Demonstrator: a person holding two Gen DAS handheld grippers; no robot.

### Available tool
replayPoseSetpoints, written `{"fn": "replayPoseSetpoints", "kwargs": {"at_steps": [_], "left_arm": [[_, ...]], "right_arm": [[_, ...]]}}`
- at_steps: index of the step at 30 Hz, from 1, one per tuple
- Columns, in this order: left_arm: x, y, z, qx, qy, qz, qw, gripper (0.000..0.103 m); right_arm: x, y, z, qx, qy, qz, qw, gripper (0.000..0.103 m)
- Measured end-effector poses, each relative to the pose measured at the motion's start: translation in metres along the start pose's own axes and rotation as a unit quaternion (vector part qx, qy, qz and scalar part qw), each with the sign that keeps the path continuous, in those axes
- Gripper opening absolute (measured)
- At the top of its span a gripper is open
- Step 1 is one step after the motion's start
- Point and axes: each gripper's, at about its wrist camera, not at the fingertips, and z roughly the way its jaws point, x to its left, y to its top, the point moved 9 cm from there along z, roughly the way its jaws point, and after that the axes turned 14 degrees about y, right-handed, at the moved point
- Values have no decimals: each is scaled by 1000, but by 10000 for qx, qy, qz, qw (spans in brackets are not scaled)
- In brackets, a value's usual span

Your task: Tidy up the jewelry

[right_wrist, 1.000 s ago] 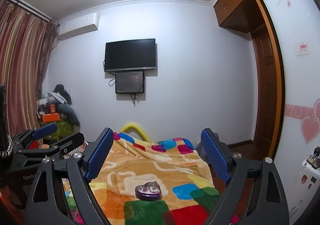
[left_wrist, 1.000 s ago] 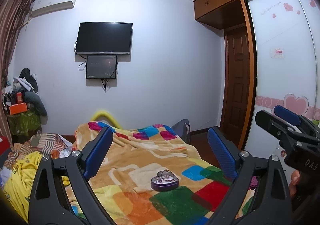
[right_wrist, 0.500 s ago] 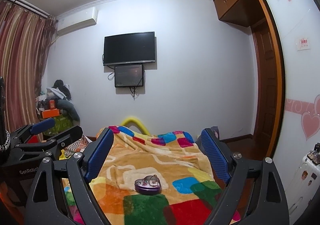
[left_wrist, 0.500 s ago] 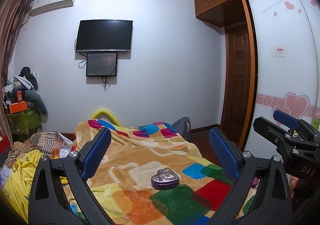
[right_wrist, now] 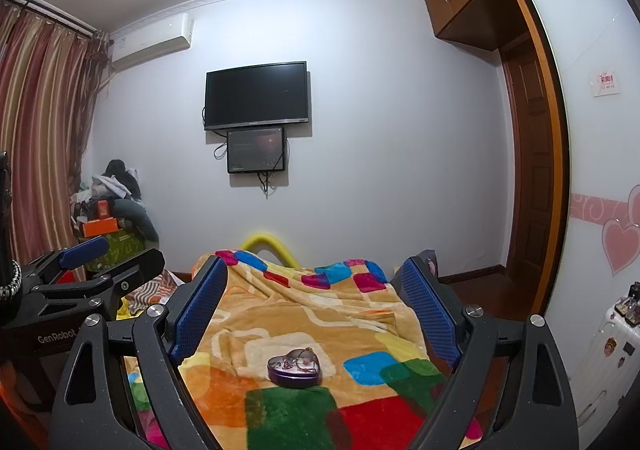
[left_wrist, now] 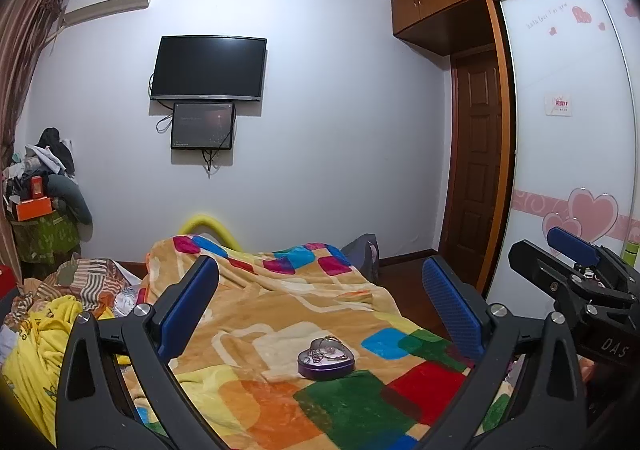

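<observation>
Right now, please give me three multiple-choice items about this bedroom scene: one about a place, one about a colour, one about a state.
1. Where does the heart-shaped tin rest?
A. on the blanket
B. on the floor
C. on a shelf

2. What colour is the tin's side wall?
A. red
B. purple
C. white

3. How is the left gripper?
A. shut on the tin
B. jaws opening, nothing between them
C. holding a necklace

Answers:
1 A, the tin sits on the patchwork blanket.
2 B, its wall shows purple.
3 B, its blue pads stand far apart above the tin.
</observation>
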Motion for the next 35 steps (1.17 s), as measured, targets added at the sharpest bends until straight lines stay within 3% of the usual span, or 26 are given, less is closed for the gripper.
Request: {"fn": "replayPoseSetpoints", "kwargs": {"at_steps": [35], "left_arm": [[-7, -7, 7, 152, -163, 85, 9997, 103]], "right_arm": [[-10, -6, 2, 90, -70, 217, 9997, 87]]}}
